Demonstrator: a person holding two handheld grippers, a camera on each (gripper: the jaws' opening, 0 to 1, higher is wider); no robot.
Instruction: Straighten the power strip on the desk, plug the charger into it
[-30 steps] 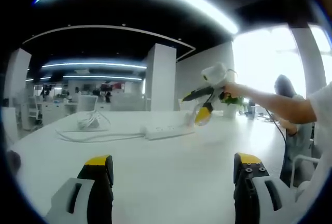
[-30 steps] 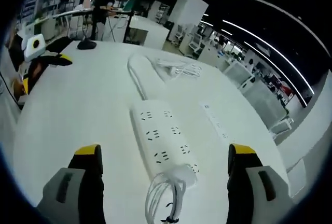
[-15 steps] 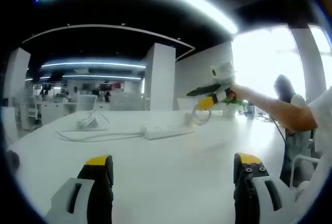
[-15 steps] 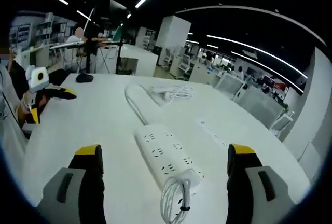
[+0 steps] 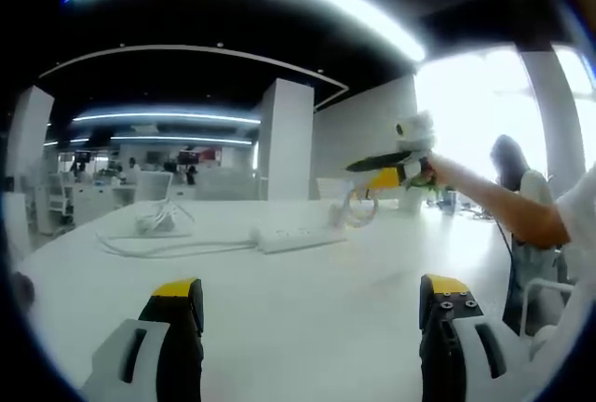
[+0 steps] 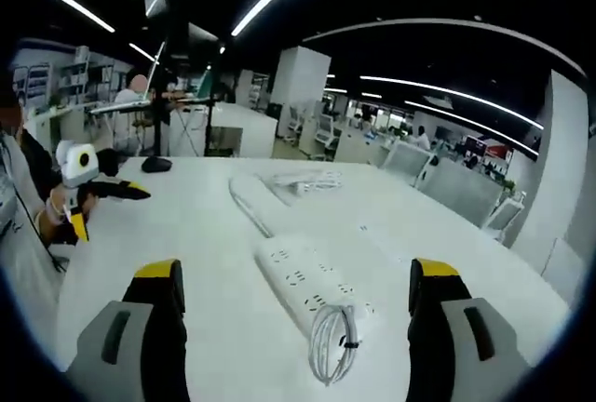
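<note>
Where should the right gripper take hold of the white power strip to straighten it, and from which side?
Grip the power strip across its narrow width near the end by the coiled cable, coming from above. It lies flat on the desk, so only its long side edges give the jaws purchase.

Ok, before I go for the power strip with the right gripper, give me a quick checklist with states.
1. Right gripper jaws open and holding nothing: ok.
2. Left gripper jaws open and holding nothing: ok.
3. Power strip between the right jaws' line: ok.
4. Strip lying straight on the desk: not ok, it sits at an angle in the right gripper view.
5. Coiled cable off the strip's sockets: not ok, it lies on the strip's near end.
6. Charger located: cannot tell.
</note>
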